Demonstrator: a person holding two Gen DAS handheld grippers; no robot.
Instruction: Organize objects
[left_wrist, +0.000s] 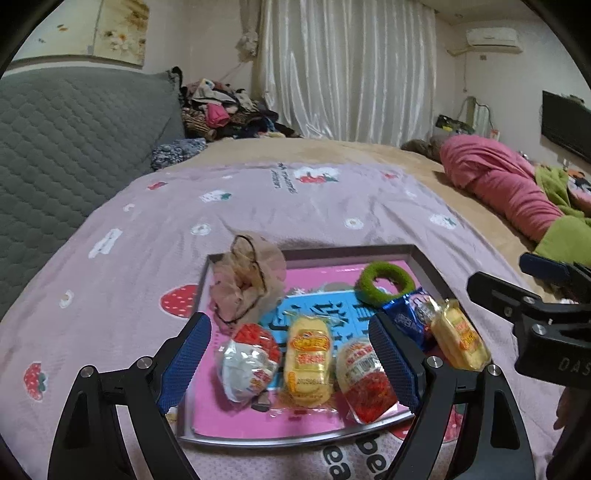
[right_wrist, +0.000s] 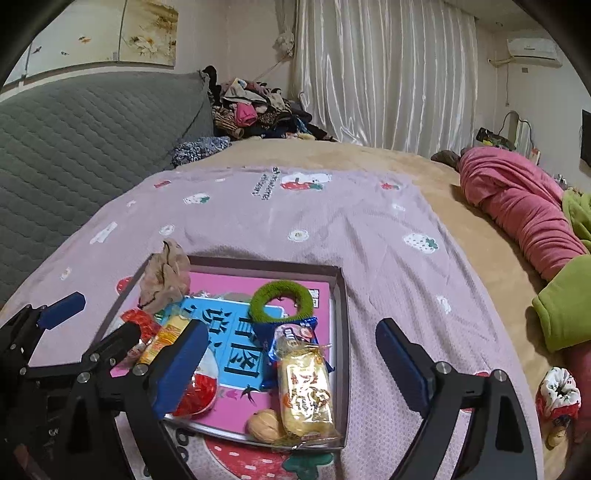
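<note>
Both grippers, left (left_wrist: 290, 360) and right (right_wrist: 291, 363), gape empty above shallow grey metal tray (left_wrist: 295, 439) of wrapped snack cakes (left_wrist: 308, 363).

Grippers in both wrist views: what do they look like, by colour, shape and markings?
Both look alike. The left gripper has black angular plastic arms with silver screw heads at the joints, ending in flat fingers faced with blue textured pads. The right gripper is built the same, with blue pads. Its black body shows faint raised letters in the left wrist view. No cables or sleeves are visible.
</note>
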